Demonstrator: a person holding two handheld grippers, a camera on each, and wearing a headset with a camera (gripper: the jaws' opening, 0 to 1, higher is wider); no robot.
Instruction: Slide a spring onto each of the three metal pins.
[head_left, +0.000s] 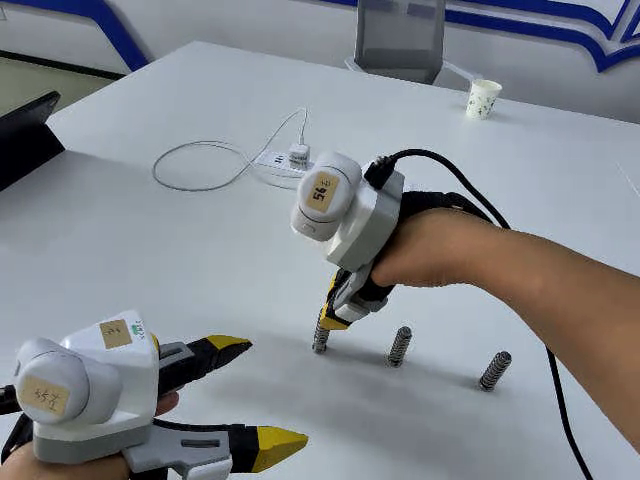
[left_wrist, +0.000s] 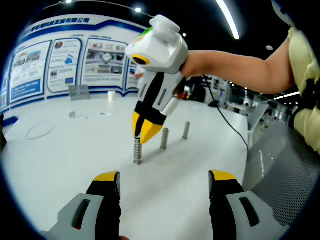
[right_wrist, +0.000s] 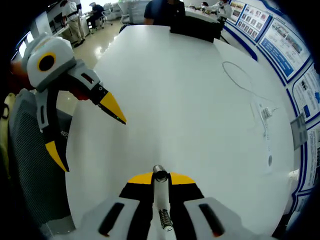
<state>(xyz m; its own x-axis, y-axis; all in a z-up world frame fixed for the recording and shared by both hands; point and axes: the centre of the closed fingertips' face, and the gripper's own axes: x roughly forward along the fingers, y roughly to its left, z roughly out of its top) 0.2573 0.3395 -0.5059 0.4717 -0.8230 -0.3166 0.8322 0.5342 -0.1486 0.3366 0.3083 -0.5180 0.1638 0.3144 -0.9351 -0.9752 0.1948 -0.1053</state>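
While the left gripper (head_left: 278, 392) sits spread at near left, the right gripper (head_left: 328, 320) pinches the leftmost grey coiled spring (head_left: 320, 340), upright.

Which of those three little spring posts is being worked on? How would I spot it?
On the white table, three spring-wrapped pins stand in a row. It is the leftmost pin in the head view, the one the right gripper is shut on; the middle pin and right pin stand free.
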